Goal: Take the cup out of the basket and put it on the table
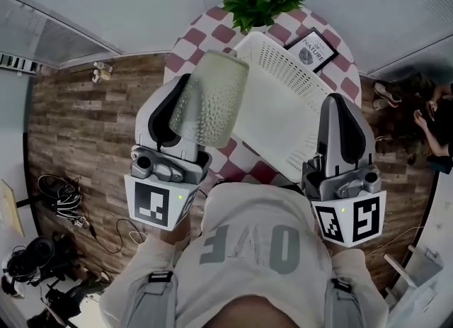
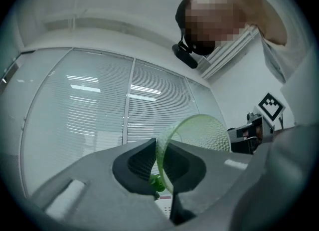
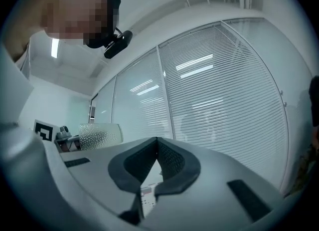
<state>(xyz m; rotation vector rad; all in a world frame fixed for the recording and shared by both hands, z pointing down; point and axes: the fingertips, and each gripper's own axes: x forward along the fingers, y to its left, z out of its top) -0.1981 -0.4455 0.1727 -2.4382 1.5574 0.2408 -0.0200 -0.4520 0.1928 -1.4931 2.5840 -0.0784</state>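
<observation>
Pinching cup [image 2: 204,132] rim, left tool [image 2: 158,150].

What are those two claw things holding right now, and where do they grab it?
The left gripper pinches the cup by its wall at the rim. The right gripper is shut on nothing.

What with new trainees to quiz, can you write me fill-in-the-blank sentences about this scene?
1. The left gripper is shut on the rim of the ____.
2. The right gripper is shut and holds ____.
3. On the checked table lies a white, perforated ____.

Missing words: cup; nothing; basket.
</observation>
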